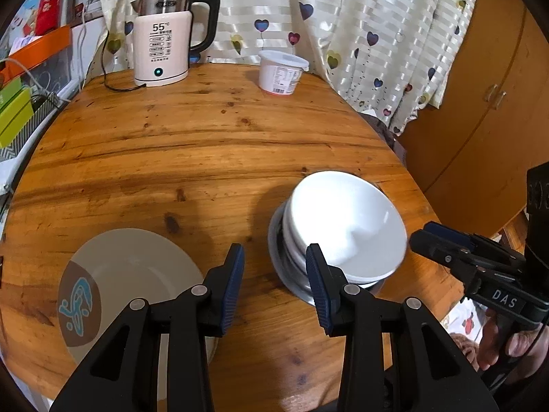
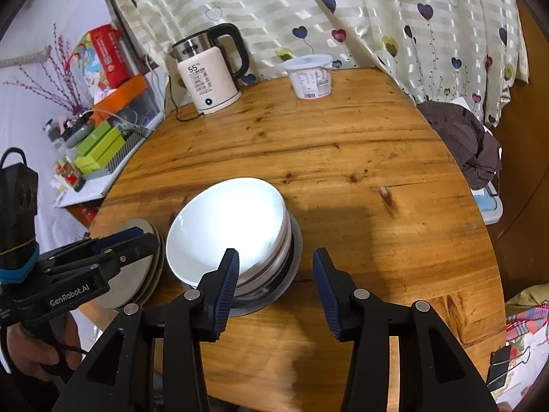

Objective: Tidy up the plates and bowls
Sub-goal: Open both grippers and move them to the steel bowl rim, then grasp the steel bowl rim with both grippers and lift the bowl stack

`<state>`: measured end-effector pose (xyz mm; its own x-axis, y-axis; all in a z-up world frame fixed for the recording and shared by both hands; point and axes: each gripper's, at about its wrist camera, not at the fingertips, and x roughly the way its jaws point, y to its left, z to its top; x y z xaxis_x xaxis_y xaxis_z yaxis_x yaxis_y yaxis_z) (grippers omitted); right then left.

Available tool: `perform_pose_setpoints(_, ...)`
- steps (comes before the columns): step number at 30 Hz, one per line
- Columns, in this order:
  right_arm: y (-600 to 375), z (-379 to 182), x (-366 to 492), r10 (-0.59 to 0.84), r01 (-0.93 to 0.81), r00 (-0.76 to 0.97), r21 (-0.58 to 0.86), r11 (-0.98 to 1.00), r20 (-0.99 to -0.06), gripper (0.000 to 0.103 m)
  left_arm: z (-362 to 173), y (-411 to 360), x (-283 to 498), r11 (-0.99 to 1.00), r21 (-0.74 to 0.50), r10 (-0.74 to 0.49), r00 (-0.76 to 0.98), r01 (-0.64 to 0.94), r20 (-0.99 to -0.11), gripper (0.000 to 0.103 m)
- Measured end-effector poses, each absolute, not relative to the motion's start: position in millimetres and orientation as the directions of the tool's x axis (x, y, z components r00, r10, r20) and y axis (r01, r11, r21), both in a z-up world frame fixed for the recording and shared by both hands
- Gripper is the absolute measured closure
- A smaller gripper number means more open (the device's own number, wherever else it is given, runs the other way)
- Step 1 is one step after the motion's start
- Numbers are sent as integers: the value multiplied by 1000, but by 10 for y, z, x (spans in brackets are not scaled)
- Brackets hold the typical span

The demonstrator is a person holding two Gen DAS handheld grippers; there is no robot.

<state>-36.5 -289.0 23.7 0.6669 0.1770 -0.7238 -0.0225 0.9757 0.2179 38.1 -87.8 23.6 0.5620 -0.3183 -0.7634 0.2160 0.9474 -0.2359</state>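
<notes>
A stack of white bowls (image 1: pixel 346 219) sits tilted in a steel bowl (image 1: pixel 291 274) on the round wooden table (image 1: pixel 188 144); the stack also shows in the right wrist view (image 2: pixel 226 226). A stack of plates (image 1: pixel 137 274) with a brown and blue motif lies to its left, and shows in the right wrist view (image 2: pixel 137 274). My left gripper (image 1: pixel 274 274) is open and empty, above the table between plates and bowls. My right gripper (image 2: pixel 274 274) is open and empty, just right of the bowls; it also shows in the left wrist view (image 1: pixel 446 243).
A white electric kettle (image 1: pixel 161 41) with a cord and a white plastic tub (image 1: pixel 279 72) stand at the table's far edge, before a heart-print curtain. Shelves with boxes (image 2: pixel 99 144) are at the left. Dark cloth (image 2: pixel 463 137) lies off the right edge.
</notes>
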Motion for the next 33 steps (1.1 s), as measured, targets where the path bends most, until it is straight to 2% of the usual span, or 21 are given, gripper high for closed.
perform_pose_setpoints(23,-3268,17,-326,262,16,642,354,935,-721,60,63,-739,511,931,-317,-365,510,182,-779,64)
perform_pose_setpoints(28,-3292,-61,-273,280,21,628,375,927,-726,71,-7,-700,576,916,-364,-398,481,166,-781,64)
perform_pose_setpoints(33,-3333,-138,-209,302,33,614,406,913,-729,77,-70,-661,643,903,-403,-424,459,149,-780,64)
